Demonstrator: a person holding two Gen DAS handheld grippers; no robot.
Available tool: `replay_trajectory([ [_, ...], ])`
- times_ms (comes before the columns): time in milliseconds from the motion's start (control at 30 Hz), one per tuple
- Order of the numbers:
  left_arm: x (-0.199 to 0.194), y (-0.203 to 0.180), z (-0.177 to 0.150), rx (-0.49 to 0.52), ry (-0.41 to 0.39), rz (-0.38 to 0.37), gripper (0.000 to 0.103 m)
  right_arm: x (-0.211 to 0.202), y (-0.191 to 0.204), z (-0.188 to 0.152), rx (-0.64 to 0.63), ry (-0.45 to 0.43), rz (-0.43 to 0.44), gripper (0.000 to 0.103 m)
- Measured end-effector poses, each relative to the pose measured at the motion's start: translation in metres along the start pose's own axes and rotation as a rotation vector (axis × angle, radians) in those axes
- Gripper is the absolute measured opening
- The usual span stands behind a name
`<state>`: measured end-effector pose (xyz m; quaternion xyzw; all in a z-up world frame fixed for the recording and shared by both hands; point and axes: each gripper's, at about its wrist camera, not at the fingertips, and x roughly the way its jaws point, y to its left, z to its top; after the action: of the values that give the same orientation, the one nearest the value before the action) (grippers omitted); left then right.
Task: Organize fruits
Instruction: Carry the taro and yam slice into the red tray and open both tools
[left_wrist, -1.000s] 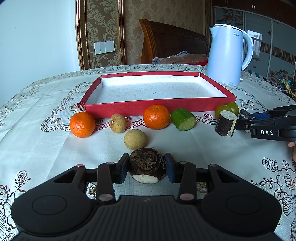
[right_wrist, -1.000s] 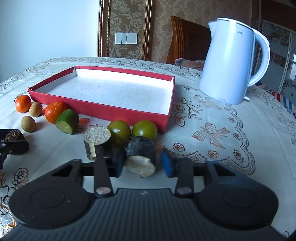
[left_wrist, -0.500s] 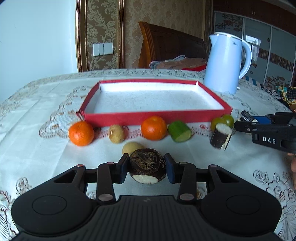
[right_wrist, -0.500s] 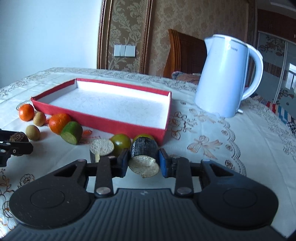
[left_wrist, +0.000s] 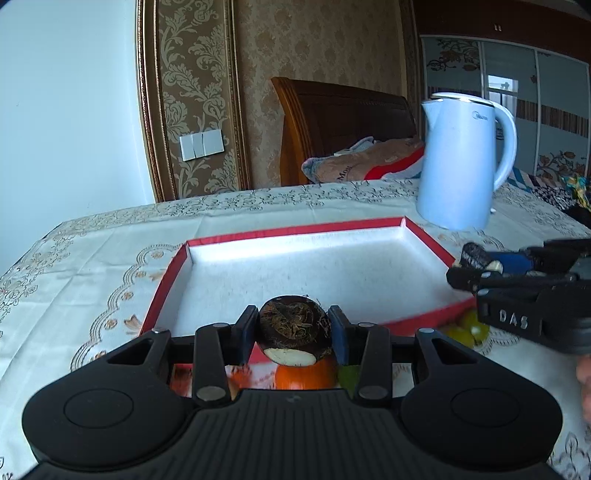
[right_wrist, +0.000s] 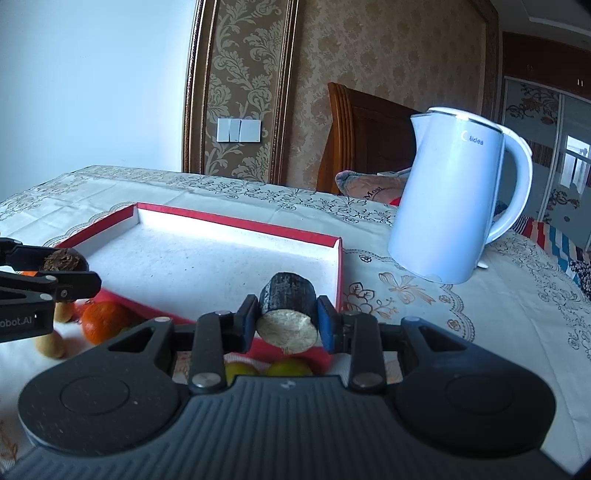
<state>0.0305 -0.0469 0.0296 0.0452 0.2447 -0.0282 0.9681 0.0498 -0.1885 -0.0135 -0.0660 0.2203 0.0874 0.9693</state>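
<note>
Ahead, red tray (left_wrist: 168, 280) w/ white kettle (right_wrist: 450, 199) beyond; oranges (right_wrist: 103, 320) beside.

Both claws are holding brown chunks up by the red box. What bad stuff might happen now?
The left gripper squeezes a rounded, hairy root chunk; that shape might slip out and land on the orange below instead of in the red tray. The right gripper holds its dark cut cylinder near the tray's corner, so it might knock the wall. Both grippers are close together and might bump.
</note>
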Motion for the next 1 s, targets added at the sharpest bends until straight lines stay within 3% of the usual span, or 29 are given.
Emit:
replay_trajectory([
  [333,0.061,0.009,0.019,-0.035,0.028,0.060,0.040,0.070,-0.005,0.015,0.071,0.116,-0.007,0.031],
  [733,0.095,0.028,0.018,-0.104,0.090,0.087,0.040,0.112,-0.004,0.018,0.105,0.183,-0.020,0.031],
  [1000,0.110,0.031,0.013,-0.122,0.162,0.062,0.040,0.122,0.002,0.020,0.069,0.173,-0.036,0.031],
])
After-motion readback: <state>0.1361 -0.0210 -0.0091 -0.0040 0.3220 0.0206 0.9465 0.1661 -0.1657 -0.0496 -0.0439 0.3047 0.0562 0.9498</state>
